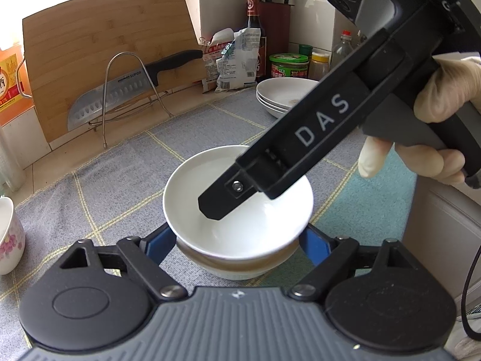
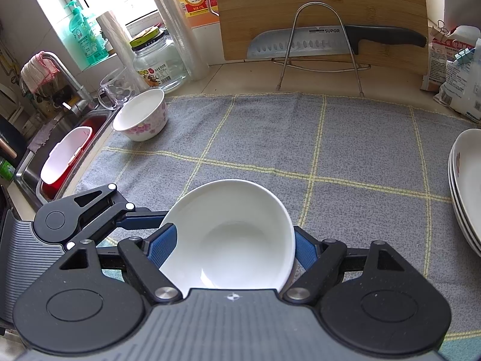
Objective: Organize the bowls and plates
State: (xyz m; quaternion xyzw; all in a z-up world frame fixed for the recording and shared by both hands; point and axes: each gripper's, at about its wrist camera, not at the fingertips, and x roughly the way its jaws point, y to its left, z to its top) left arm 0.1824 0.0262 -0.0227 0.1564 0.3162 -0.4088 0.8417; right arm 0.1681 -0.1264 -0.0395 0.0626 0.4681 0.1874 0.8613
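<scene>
Closest to the lens, the left tongs are seen spread wide, one blue pad at each side of a small stack on the desk: a white bowl is nested in a lower bowl, and the pads are placed just under the white bowl's rim. Whether they press on the stack cannot be told, since the rim hides their tips. The right tongs are held by a gloved hand and are angled down over the same white bowl. Its left pad is seen against the rim's inner edge and its right pad just outside the opposite edge, and whether the bowl is pinched cannot be told. The stack is carried on a grey checked cloth. At the cloth's far left corner a floral bowl is set upright, well apart from the stack. Behind the cloth a cutting board is leaned against the wall, with a knife laid across a wire rack in front of it. At the right edge a stack of plates is found, well apart from the bowls.
</scene>
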